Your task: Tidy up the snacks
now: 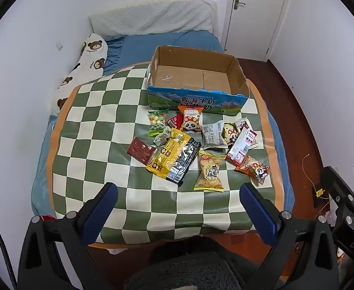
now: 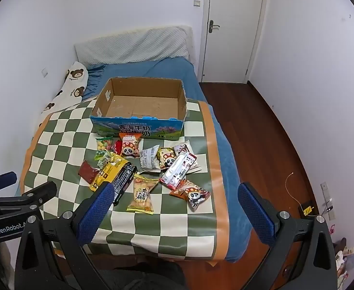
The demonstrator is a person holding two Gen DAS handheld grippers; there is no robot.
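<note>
Snack packets lie scattered on a green-and-cream checkered mat (image 1: 99, 111) spread over a bed with a blue sheet (image 1: 138, 46), just in front of an empty cardboard milk box (image 1: 237, 72) whose open top faces up. Both tools hang above the near edge of the mat, angled down toward the pile, and neither holds anything: the left tool (image 1: 178, 193) has its blue-padded fingers spread wide apart, and the right tool (image 2: 175, 193) stands equally wide.

The nearest packets are the yellow egg-biscuit bag (image 1: 210, 170), lying with its long axis running roughly toward and away from the tools, and the large yellow-and-black pouch (image 1: 177, 157) to its left, set on a diagonal. A panda-print packet (image 1: 254, 168) sits at the right edge of the pile, and a dark red packet (image 1: 140, 149) at the left edge.

In the left wrist view the egg-biscuit bag lies almost straight ahead between the spread fingers; in the right wrist view it sits ahead and slightly left of centre, so either hand looks able to reach it. The box lies beyond the pile, so any packet lifted would likely travel forward, away from the person.
</note>
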